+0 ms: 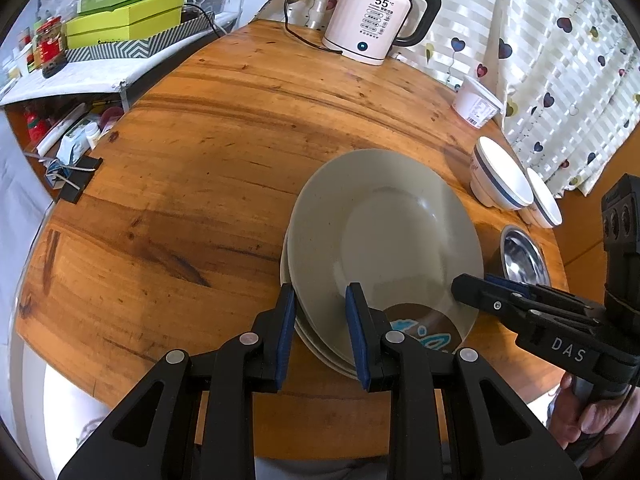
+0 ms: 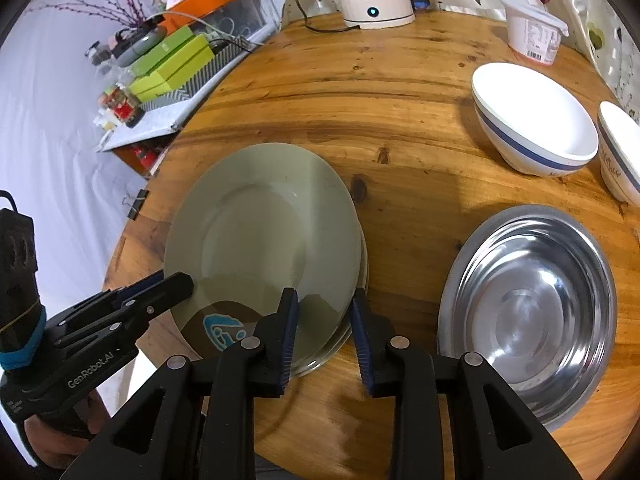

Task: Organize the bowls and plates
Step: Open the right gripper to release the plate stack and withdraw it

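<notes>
A grey-green plate [image 1: 384, 232] lies on top of a stack of plates near the front of the round wooden table; it also shows in the right wrist view [image 2: 260, 228]. My left gripper [image 1: 320, 332] is open, its jaws straddling the stack's near-left rim. My right gripper [image 2: 324, 340] is open, its jaws straddling the near-right rim. A steel bowl [image 2: 528, 312] sits to the right of the stack. Two white bowls with blue bands, one larger [image 2: 532, 120] and one at the frame edge [image 2: 620, 148], stand behind it.
A white electric kettle [image 1: 372, 16] with its cord stands at the table's far edge. A white plastic tub [image 2: 534, 32] sits at the far right by the curtain. A cluttered shelf with green boxes [image 1: 124, 20] is off the table's left side.
</notes>
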`<act>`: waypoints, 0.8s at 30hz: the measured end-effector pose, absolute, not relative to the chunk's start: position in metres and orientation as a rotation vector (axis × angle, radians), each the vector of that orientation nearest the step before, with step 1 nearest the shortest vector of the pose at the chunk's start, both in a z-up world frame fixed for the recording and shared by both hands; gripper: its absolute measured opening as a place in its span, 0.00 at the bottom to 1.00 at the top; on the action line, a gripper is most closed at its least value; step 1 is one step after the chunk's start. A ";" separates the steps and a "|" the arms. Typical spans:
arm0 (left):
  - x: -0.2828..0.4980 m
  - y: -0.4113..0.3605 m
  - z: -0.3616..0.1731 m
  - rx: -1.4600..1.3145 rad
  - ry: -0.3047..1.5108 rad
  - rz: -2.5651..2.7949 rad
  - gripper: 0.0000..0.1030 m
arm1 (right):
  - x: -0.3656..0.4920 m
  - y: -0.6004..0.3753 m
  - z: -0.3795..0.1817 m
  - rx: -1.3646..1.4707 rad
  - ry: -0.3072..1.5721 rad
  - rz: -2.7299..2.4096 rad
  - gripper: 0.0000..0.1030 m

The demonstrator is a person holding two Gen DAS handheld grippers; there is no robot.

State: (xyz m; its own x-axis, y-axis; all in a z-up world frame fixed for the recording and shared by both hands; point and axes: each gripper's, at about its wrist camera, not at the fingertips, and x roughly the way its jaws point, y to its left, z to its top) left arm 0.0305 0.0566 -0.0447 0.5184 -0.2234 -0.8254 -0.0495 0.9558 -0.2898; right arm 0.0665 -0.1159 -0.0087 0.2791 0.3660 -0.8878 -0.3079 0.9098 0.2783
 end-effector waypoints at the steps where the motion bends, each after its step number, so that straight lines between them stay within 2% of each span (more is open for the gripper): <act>1: 0.030 0.056 -0.045 -0.291 1.025 -0.104 0.26 | 0.066 -0.116 -0.009 0.051 1.205 0.452 0.27; 24: 0.027 0.054 -0.046 -0.284 1.024 -0.095 0.26 | 0.060 -0.113 -0.007 -0.021 1.160 0.440 0.30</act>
